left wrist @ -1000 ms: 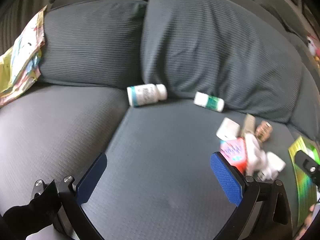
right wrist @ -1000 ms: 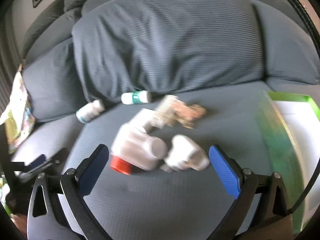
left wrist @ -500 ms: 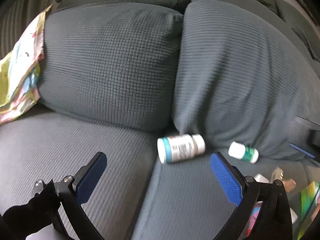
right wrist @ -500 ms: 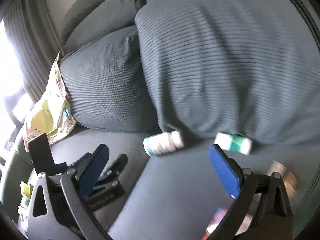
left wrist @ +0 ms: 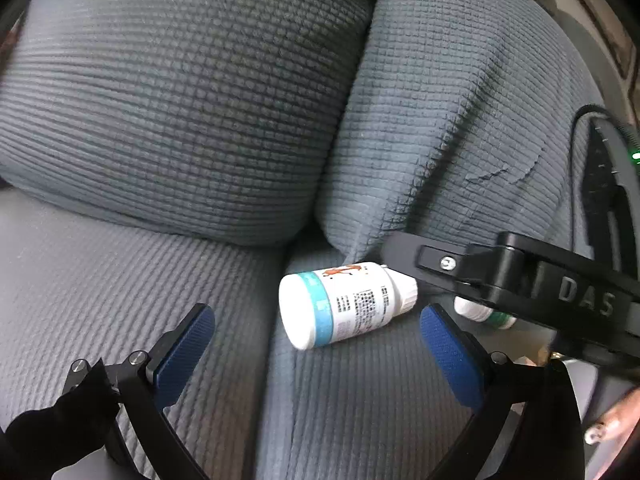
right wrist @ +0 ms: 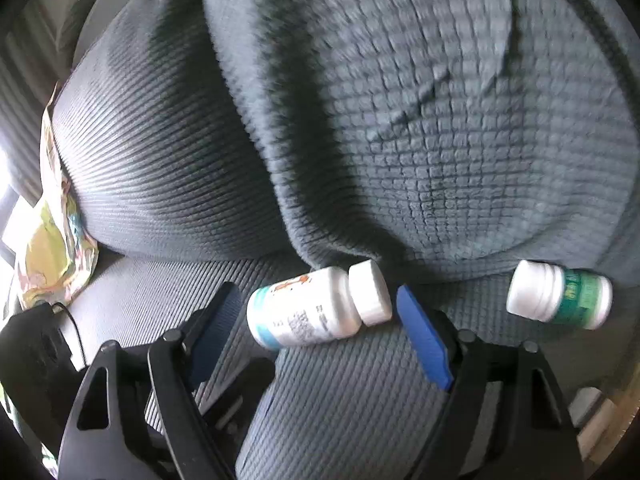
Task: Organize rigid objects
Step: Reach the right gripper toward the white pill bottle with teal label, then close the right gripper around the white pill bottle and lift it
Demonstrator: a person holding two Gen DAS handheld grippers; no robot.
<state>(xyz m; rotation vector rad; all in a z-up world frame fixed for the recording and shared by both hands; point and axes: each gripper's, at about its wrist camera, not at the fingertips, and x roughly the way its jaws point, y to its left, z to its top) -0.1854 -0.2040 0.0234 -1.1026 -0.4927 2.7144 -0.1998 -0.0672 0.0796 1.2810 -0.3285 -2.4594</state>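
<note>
A white pill bottle [right wrist: 316,308] with a teal band lies on its side on the grey sofa seat [left wrist: 360,400], against the back cushions. My right gripper [right wrist: 318,296] straddles it. Its jaws are closing, with the bottle between the blue pads, which stand just apart from its cap and base. My left gripper [left wrist: 316,314] is open, and the same bottle [left wrist: 344,304] lies just ahead of its fingertips. The right tool's black frame [left wrist: 516,284] reaches in from the right. A smaller white bottle with a green label [right wrist: 560,294] lies to the right.
Two plump grey back cushions [left wrist: 180,100] rise right behind the bottles, with a seam between the seat cushions below. A colourful printed wrapper [right wrist: 52,256] lies at the far left. Pale small items [right wrist: 592,412] sit at the lower right. A person's fingertip [left wrist: 608,424] shows there.
Both grippers have swept left and closer to the sofa back. The pile of small items has left view. The white bottle now lies between the right fingers, which have narrowed.
</note>
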